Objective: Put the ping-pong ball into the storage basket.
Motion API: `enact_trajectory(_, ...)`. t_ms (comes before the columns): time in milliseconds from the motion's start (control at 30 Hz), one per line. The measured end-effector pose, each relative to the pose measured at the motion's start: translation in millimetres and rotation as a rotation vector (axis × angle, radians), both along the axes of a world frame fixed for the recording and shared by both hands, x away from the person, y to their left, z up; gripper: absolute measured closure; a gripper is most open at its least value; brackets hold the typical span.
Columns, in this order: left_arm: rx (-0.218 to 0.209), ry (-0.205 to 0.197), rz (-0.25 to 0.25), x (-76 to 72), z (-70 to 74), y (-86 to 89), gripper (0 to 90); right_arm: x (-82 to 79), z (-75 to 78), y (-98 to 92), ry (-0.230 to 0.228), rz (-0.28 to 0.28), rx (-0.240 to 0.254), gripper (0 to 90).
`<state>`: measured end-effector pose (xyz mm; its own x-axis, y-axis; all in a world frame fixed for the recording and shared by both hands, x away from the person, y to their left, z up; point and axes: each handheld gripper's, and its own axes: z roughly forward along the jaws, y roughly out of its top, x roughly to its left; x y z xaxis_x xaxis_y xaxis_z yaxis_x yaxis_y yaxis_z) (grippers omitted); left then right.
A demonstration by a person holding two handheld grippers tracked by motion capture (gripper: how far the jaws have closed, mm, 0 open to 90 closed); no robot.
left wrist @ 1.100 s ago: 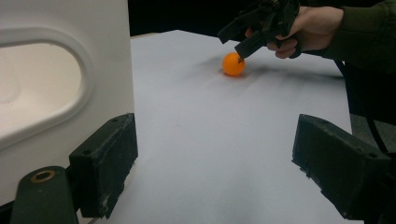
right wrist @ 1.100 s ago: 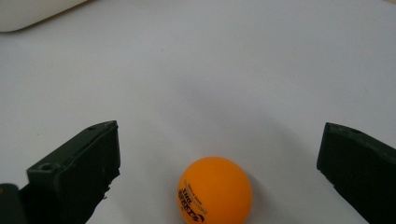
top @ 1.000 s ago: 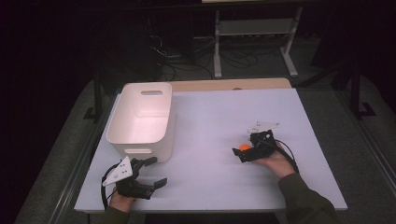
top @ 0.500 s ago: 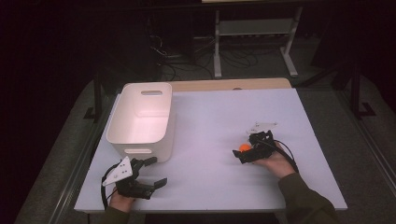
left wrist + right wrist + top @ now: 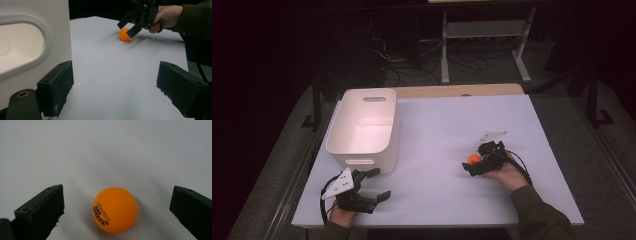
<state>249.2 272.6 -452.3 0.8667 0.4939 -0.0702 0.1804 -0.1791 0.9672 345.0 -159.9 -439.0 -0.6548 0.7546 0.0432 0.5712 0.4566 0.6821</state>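
Observation:
An orange ping-pong ball (image 5: 473, 159) with black print lies on the white table (image 5: 447, 125), right of centre. My right gripper (image 5: 473, 161) is open around it; in the right gripper view the ball (image 5: 115, 209) sits between the two wide-apart jaws, touching neither. My left gripper (image 5: 377, 184) rests open near the table's front left corner, just in front of a white bin (image 5: 364, 125). The left gripper view shows the bin's handle wall (image 5: 32, 47) close beside the left jaw, and the ball (image 5: 124, 34) and the right gripper (image 5: 131, 26) farther off.
The white bin stands at the table's left with nothing showing inside it. A wooden strip (image 5: 457, 90) runs along the table's far edge. Beyond it the dark floor holds cables and a metal rack (image 5: 484, 30).

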Motion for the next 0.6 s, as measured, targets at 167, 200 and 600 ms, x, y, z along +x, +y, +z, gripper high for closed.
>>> enact_trajectory(167, 0.0, -0.001, 0.0, -0.1, 0.0, -0.1, 14.0, 0.1, -1.4, 1.0, 0.016, 0.004, -0.01, 0.0)
enact_trajectory(200, 0.001, -0.001, 0.0, -0.1, 0.0, -0.1, 14.0, 0.2, -1.7, 0.9, 0.018, 0.007, -0.014, 0.0)
enact_trajectory(600, 0.002, -0.002, 0.0, -0.2, 0.0, -0.1, 14.0, 0.8, -5.1, 1.9, 0.043, 0.014, -0.037, 0.0)
